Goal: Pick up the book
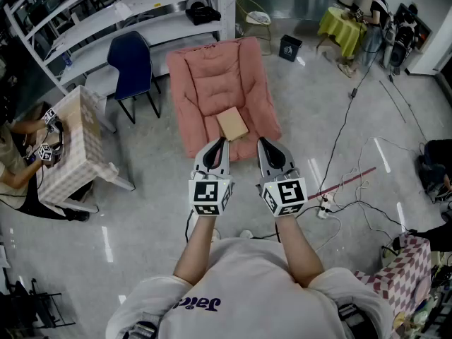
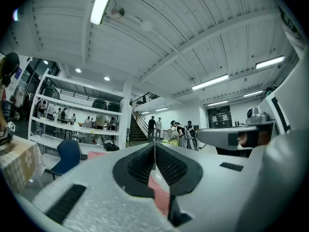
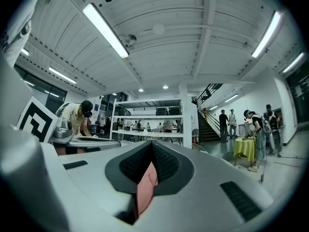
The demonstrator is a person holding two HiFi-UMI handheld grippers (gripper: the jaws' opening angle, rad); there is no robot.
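Head view: tan book (image 1: 232,123) flat on near end of pink cushion (image 1: 208,83), just beyond left tongs (image 1: 222,143) and right tongs (image 1: 262,143); both level, pressed together, empty.

- A salmon-pink padded lounge cushion (image 1: 212,83) lies on the grey floor in the middle.
- A navy blue chair (image 1: 133,62) stands just left of it.
- A white shelf rack (image 1: 106,20) runs along the far left.
- A table under a checked cloth (image 1: 74,143) stands at the left.
- A yellow-draped table (image 1: 341,25) stands far right, with a black bin (image 1: 289,46) near it.
- Black cables (image 1: 346,129) trail to a power strip (image 1: 324,208) on the right.
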